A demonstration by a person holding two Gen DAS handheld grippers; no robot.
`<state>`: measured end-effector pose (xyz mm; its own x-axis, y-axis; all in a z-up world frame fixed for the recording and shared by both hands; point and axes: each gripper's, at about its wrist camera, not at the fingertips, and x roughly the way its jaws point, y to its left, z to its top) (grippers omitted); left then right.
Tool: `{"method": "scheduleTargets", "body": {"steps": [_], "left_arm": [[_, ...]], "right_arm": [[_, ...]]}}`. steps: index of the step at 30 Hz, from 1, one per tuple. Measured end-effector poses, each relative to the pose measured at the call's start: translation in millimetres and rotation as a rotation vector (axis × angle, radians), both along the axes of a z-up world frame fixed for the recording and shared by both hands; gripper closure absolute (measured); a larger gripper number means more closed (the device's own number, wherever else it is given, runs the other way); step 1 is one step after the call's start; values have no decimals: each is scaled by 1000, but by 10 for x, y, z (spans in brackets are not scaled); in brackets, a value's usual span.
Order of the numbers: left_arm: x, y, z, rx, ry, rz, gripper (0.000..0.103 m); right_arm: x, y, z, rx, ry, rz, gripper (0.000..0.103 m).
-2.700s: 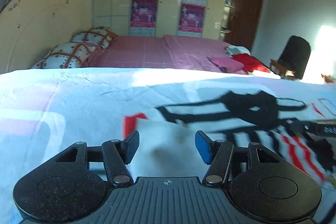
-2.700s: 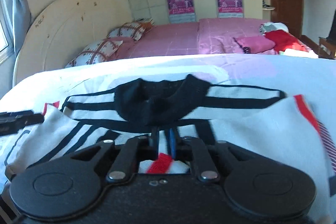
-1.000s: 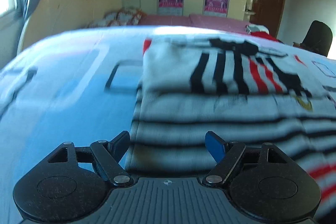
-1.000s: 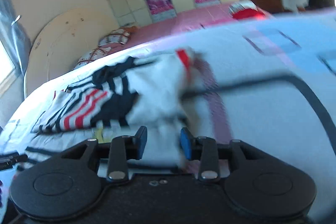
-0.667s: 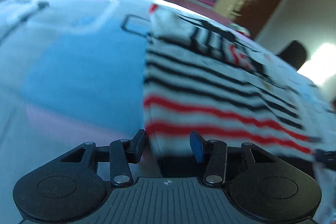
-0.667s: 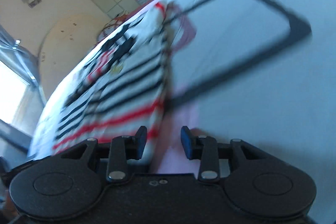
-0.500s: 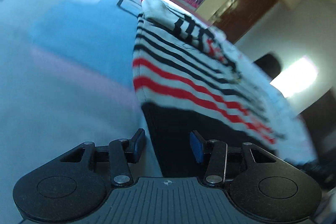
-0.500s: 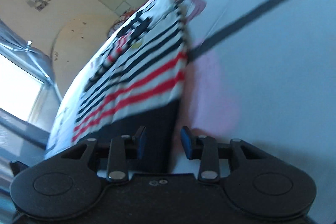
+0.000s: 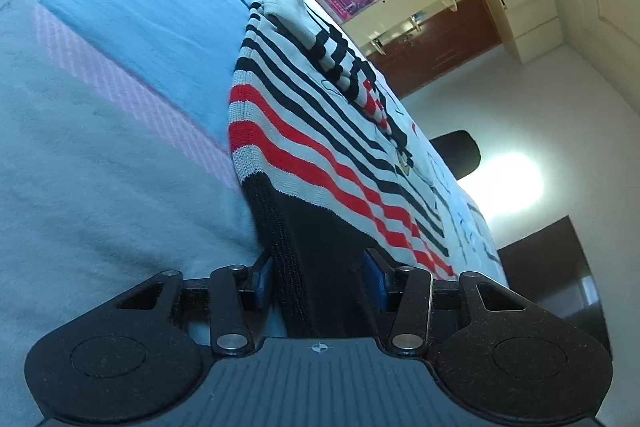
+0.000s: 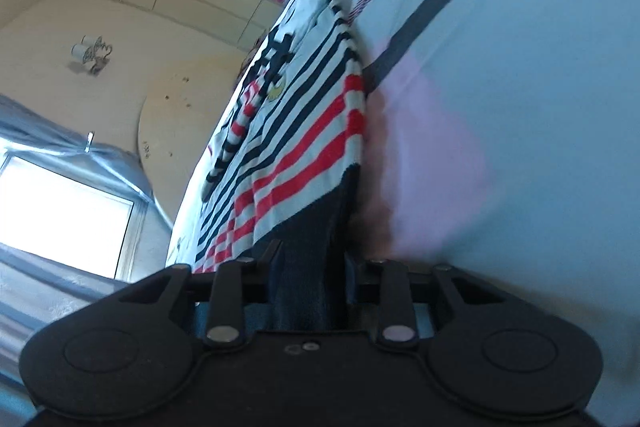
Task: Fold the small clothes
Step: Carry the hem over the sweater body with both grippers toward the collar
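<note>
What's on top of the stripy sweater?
A folded sleeve lies across the stripy sweater. Beneath the sweater spreads the pale blue bedsheet; the part directly under the sweater is hidden.

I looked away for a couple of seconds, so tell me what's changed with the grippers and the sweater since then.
Both grippers swung from the sleeves to the sweater's dark bottom hem. The left gripper, open before, has been closing with the hem's left corner between its pads. The right gripper let go of the sleeve and has been closing on the right corner. The sweater stays flat on the bedsheet, sleeves folded in.
</note>
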<state>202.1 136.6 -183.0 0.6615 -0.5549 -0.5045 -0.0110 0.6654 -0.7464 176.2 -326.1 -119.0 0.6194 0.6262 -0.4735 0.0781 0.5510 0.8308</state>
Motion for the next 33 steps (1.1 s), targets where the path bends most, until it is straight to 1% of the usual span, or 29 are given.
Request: {"method": "scheduleTargets", "body": {"steps": [1,2,3,4,6,9,11,12,14,15,16,17,18,19,20,21,22,26,27,28,31,33], "left_arm": [[5,-17,-8,16,6,2,76],[19,-42,-24,48,23,6,97],[25,-64,-36,80,25,14,97],[12,-82,-27,84,7,25,97],[-39,-119,50,108,-31,53,98],[-209,-81,245,56,-159,95,98],[-292,-60,336,65,-197,101,98],[-306,-44,330,77,-187,101,98],[-271,-64,221,122,-129,86,98],[-238,-74,135,152,-81,80,98],[-223,-78,33,159,-46,80,98],[-250,-51,-22,122,-62,100,98],[-259,1,-41,90,-60,118,98],[-257,4,-21,81,-59,130,98],[-256,-8,1,88,-63,132,98],[-255,-22,4,96,-66,132,98],[-245,-14,13,87,-66,137,98],[-289,4,63,30,-101,169,98],[-271,-44,92,32,-121,165,98],[-237,-86,147,41,-143,164,98],[-130,-109,347,19,-204,189,98],[-7,-111,508,18,-248,196,98]], "right_arm": [[28,26,5,-12,3,14,84],[38,52,21,-34,4,23,94],[45,79,35,-65,6,28,96],[31,91,72,-87,-1,29,96],[-18,103,191,-104,-49,29,96],[-131,68,436,-102,-131,33,97],[-193,10,553,-98,-173,24,97],[-207,-7,574,-107,-177,20,97],[-180,-17,509,-142,-155,29,97],[-148,-5,420,-167,-123,39,97],[-104,12,316,-205,-77,52,97],[-66,19,207,-239,-23,60,98],[-78,-19,136,-195,-23,45,97],[-91,-57,113,-159,-22,25,97],[-100,-70,114,-149,-23,18,97],[-106,-68,124,-152,-27,19,97],[-105,-63,143,-158,-31,21,97],[-133,-69,311,-167,-83,3,97],[-122,-59,379,-177,-102,1,97],[-104,-44,451,-192,-118,0,97],[34,40,595,-206,-172,-18,97],[141,71,750,-227,-218,-21,97]]}}
